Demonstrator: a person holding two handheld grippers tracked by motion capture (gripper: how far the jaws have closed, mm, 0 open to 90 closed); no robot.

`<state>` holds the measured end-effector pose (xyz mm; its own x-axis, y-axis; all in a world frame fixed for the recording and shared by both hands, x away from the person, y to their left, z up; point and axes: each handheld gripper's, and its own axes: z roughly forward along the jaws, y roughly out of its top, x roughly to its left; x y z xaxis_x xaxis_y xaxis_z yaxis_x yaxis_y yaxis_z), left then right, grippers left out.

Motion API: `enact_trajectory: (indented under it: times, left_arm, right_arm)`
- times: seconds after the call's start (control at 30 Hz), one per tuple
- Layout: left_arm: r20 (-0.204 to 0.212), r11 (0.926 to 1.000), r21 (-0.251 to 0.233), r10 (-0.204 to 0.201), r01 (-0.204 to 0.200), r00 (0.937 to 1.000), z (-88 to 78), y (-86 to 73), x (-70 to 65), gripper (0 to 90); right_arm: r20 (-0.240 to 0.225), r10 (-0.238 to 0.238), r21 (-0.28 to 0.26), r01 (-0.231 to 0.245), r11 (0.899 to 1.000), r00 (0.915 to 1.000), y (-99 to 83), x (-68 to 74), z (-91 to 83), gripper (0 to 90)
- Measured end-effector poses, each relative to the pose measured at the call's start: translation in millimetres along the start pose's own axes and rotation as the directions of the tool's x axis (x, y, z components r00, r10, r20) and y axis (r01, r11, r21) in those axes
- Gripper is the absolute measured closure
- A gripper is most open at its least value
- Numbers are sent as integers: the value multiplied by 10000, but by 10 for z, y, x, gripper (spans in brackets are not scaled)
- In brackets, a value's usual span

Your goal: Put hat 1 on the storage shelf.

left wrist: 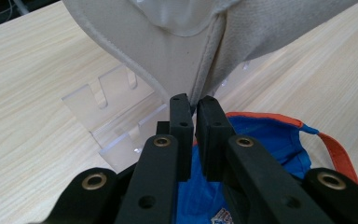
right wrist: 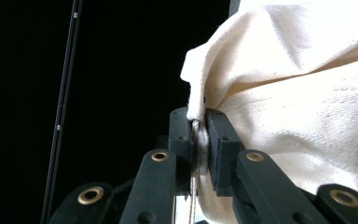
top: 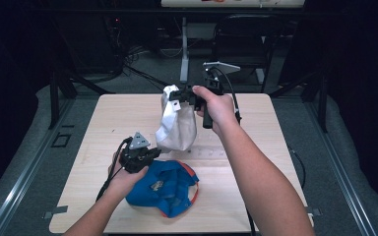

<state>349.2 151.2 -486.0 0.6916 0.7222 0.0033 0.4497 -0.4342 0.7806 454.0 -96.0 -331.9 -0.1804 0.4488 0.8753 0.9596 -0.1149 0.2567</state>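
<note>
- Two caps are in play: a cream cap (top: pixel 177 123) held up over the middle of the table (top: pixel 108 118), and a blue cap (top: pixel 165 189) with orange trim lying on the wood at about 6 o'clock from it.
- Right gripper (top: pixel 177 97), in the person's right hand (top: pixel 219 108), sits at 12 o'clock of the cream cap; in the right gripper view its jaws are clamped on a fold of the cream cloth (right wrist: pixel 307 93), with the fabric squeezed thin between the pads.
- Left gripper (top: pixel 150 155) is low at about 8 o'clock of the cream cap, just above the blue cap's near edge.
- Seen from the left gripper view, its jaws stand narrow, almost together, and the cream cap's lower seam (left wrist: pixel 205 79) runs down into the slit between their tips; whether the pads truly pinch it I cannot tell.
- Clear plastic stand (left wrist: pixel 112 116) rests on the table behind the cream cap, at 10 o'clock of the left jaws.
</note>
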Motion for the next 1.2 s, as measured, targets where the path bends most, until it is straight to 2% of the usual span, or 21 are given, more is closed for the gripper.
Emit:
enact_trajectory:
  times: [0.13, 0.2, 0.23, 0.3, 0.37, 0.6, 0.83, 0.97, 1.03, 1.07, 1.13, 1.2]
  left_arm:
    - [99, 9999, -42, -97, 97, 9999, -23, -33, 5, 860]
    - [291, 9998, -54, -195, 197, 9994, -24, -76, 4, 861]
    - [282, 9996, -173, -211, 216, 9994, -12, -87, 3, 861]
    - [318, 9997, -64, -228, 230, 9992, -4, -81, 14, 861]
    - [182, 9997, 41, -249, 248, 9995, 20, -76, 32, 859]
    - [225, 9989, 288, -382, 375, 9990, 88, -102, 40, 860]
    - [51, 9981, 323, -534, 532, 9986, 99, -119, 55, 860]
    - [-48, 9947, 138, -1014, 1014, 9948, 89, -207, 90, 861]
    - [76, 9928, 202, -1182, 1180, 9930, 88, -235, 106, 861]
    - [-5, 9924, 165, -1222, 1222, 9925, 88, -247, 111, 861]
    - [138, 9908, 230, -1339, 1335, 9909, 94, -266, 129, 861]
    - [127, 9898, 279, -1404, 1400, 9900, 122, -286, 134, 861]
  right_arm:
    - [-69, -44, 183, 45, 9998, 10000, -25, 16, 26, 819]
    - [-95, -143, 308, 145, 9994, 9999, -44, 29, 46, 819]
    - [-128, -156, 299, 160, 9994, 9998, -52, 36, 55, 819]
    - [-87, -175, 322, 178, 9993, 9998, -61, 47, 64, 819]
    - [26, -207, 292, 206, 9994, 9998, -64, 51, 68, 819]
    - [215, -44, 297, 38, 9996, 9998, -49, -52, 44, 819]
    - [313, 47, 165, -52, 9999, 9995, -53, -117, 54, 819]
    - [572, 33, 266, -48, 9996, 9984, -69, -174, 80, 819]
    - [618, 62, 334, -83, 9994, 9981, -76, -198, 94, 818]
    - [643, 101, 269, -118, 9996, 9979, -81, -210, 109, 818]
    - [618, 114, 291, -132, 9995, 9980, -93, -233, 132, 818]
    - [757, 42, 476, -78, 9988, 9971, -102, -247, 155, 818]
